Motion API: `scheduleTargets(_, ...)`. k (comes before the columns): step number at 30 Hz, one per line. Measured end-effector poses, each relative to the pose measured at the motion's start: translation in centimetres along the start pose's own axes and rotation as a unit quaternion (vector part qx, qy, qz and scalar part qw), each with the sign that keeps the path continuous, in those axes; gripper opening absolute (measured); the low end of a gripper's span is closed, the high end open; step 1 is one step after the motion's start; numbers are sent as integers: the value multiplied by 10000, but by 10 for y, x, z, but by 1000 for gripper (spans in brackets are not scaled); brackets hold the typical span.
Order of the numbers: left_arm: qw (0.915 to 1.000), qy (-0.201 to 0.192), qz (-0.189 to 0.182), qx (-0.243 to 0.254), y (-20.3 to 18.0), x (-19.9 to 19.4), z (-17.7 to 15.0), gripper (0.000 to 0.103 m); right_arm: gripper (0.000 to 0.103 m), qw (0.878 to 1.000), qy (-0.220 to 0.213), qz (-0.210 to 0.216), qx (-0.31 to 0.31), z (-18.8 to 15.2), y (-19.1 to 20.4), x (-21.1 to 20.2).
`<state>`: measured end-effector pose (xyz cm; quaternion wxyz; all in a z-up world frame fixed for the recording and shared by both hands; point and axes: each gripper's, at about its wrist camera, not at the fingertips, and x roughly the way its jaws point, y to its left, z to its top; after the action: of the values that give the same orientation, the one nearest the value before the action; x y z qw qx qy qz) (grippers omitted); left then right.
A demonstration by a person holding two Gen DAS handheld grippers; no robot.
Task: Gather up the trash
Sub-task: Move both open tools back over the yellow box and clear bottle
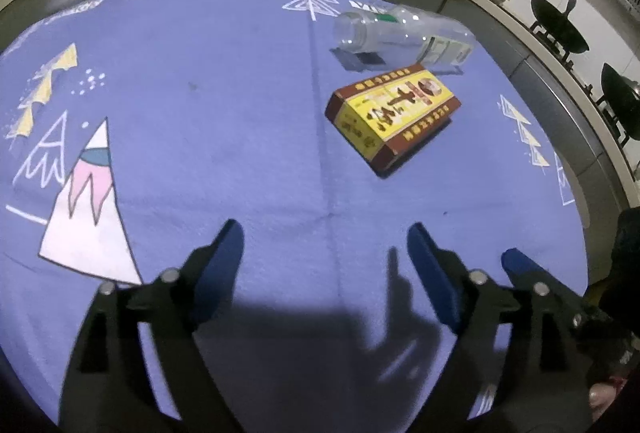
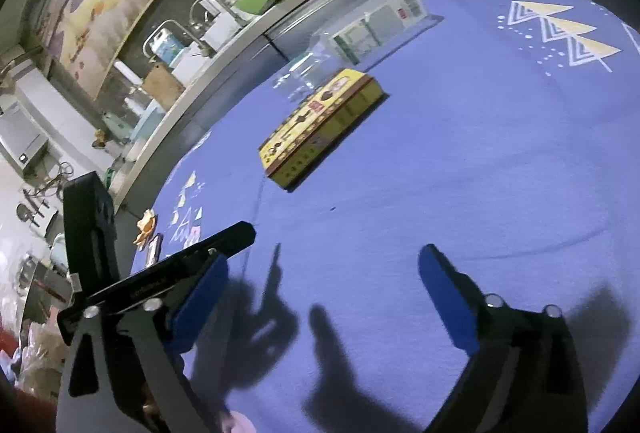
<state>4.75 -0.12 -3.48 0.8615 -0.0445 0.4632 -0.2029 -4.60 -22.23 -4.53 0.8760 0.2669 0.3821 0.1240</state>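
Blue-padded and black-framed, the left gripper (image 1: 324,245) hangs nearest the lens in the left wrist view, its jaws spread wide with nothing between them but the purple printed cloth (image 1: 200,113) that covers the counter. The right gripper (image 2: 320,269) stands the same way in its own view: released, empty, above bare cloth.

Both pieces of trash lie well ahead of the two grippers, near the far edge of the cloth. The yellow and dark-red rectangular cardboard box (image 1: 394,117) lies flat on its broad face, and just behind it the clear plastic bottle with a white and green label (image 1: 404,33) lies on its side; whether the two touch cannot be told from either view.

The step in hand looks like the approach to a first pick. The box is probably the easier start: it is nearer and will not roll. A good grasp would bring the jaws down across its narrower width, pads on the two long side walls, not corner to corner. The bottle may roll or squash, so it would be better gripped across its body, squarely.

As for containers, the bottle looks empty and its mouth seems uncapped. The box appears closed, so its contents cannot be seen. No bin or bag for the trash shows in either view.
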Motion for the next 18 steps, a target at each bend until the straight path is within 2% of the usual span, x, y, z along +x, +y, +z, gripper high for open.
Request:
scheduleTargets(5, 10000, -20, -39, 20, -1, 1, -1, 88, 96, 9997, 72, -90, -217, -1, 7, 3)
scheduleTargets(10, 9993, -13, -345, -164, 5, -1, 1, 91, 96, 9999, -45, 56, -117, -4, 4, 1)
scheduleTargets(18, 9982, -99, -567, -178, 11, -2, 0, 92, 96, 9997, -91, 231, -32, -5, -1, -1)
